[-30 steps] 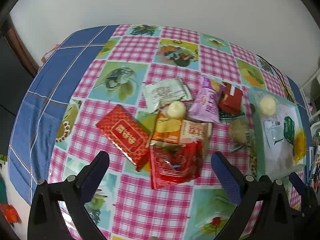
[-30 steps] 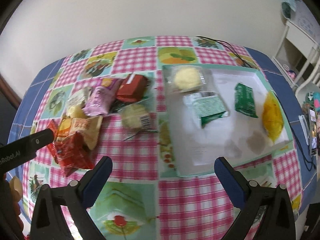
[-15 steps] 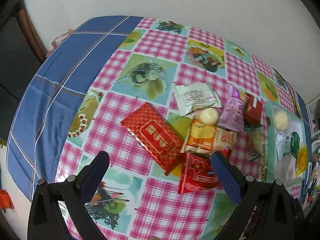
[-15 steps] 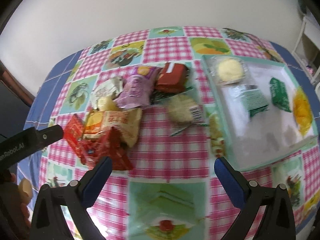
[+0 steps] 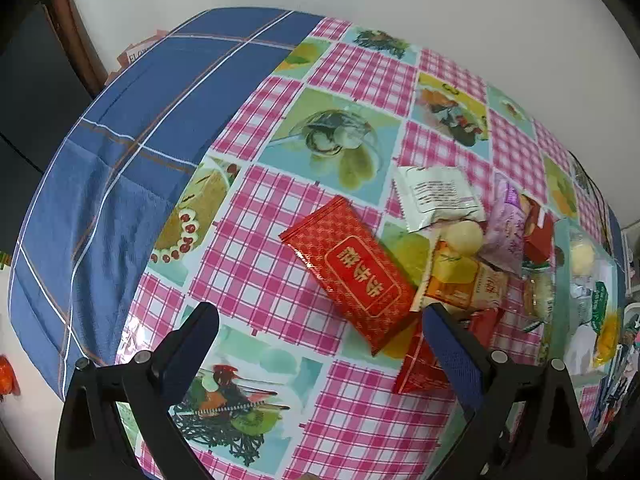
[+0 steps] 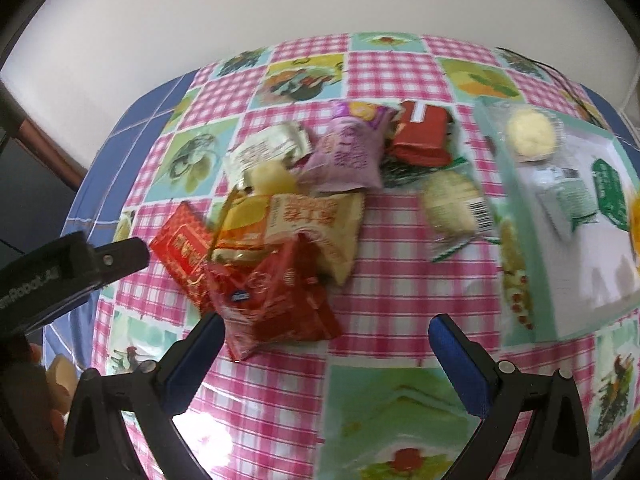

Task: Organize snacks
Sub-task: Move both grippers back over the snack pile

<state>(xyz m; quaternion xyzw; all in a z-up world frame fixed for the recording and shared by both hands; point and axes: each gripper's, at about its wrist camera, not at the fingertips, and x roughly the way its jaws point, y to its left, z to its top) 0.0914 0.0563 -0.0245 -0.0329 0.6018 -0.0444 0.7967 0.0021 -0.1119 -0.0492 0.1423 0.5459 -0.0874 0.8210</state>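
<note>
Both grippers wide open, holding nothing. Snack pile point(image 6: 296, 208) mid-table, just left of tray point(image 6: 516, 264).

Right gripper point(image 6: 320, 340): red crinkly pack point(image 6: 272, 296) just ahead, nearer left finger, pack's long axis diagonal.

Left gripper point(image 5: 320, 332): flat red packet point(image 5: 356, 268) ahead, slightly right; long axis running upper-left to lower-right, near end by right finger.

Right arm prob. nearer tray. Open cloth below pile; tray centre bare, room to place.

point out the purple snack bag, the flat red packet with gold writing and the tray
purple snack bag point(image 6: 347, 156): right wrist view, middle of its front face
flat red packet with gold writing point(image 5: 352, 268): left wrist view, on the gold label
tray point(image 6: 516, 184): right wrist view, its near left rim
</note>
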